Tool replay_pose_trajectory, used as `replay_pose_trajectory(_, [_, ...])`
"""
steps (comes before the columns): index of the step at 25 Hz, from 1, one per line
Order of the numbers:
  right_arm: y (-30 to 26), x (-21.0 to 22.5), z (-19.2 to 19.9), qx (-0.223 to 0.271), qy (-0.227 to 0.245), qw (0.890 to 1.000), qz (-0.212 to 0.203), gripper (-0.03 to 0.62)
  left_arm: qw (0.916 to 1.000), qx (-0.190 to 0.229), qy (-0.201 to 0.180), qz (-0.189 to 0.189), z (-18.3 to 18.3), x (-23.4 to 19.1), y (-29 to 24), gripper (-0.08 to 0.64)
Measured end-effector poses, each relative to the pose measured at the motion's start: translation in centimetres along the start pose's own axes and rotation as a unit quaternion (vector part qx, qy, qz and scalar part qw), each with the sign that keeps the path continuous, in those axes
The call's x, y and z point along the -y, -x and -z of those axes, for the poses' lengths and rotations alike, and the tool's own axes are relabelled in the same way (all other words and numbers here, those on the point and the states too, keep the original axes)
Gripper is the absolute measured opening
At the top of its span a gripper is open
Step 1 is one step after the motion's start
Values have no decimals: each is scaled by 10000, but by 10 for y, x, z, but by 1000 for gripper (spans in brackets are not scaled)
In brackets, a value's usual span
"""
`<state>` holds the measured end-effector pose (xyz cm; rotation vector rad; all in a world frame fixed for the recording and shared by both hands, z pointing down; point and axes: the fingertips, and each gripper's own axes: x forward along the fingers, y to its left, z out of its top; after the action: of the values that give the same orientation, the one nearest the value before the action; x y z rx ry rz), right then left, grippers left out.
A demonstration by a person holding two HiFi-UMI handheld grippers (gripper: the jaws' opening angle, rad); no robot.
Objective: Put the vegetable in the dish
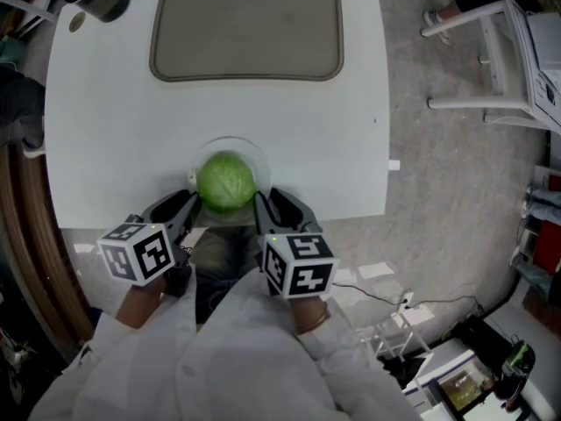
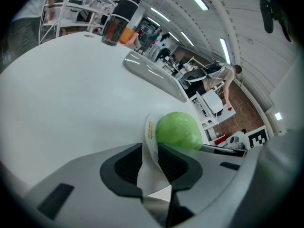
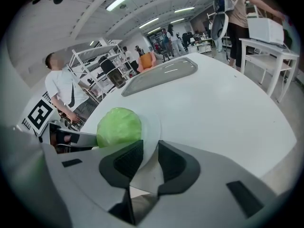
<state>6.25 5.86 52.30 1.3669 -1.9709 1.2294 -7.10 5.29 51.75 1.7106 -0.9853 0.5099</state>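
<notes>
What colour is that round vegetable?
Light green; the round cabbage on the white dish shows best in the head view.

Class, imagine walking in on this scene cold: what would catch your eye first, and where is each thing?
The bright green cabbage stands out, sitting in a clear dish at the near edge of the white table. The left gripper and right gripper each clamp the dish's rim, one on either side. A grey tray lies at the far end.

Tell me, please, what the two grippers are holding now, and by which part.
Both hold the dish by its rim: the left gripper on one side, the right gripper on the opposite side. The cabbage lies in it.
</notes>
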Motion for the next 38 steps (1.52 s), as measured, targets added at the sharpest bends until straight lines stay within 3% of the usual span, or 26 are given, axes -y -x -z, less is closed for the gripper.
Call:
replay_pose_trajectory(11, [-1, -1, -2, 63, -105, 9999, -28, 97, 9999, -16, 1, 158, 1, 2, -2, 81])
replay_pose_trajectory(23, [-7, 5, -3, 36, -460, 9989, 83, 75, 10000, -49, -74, -7, -1, 1, -7, 69])
replay_pose_trajectory(38, [-6, 7, -21, 147, -261, 9995, 126, 74, 9996, 12, -257, 111, -13, 5, -11, 69])
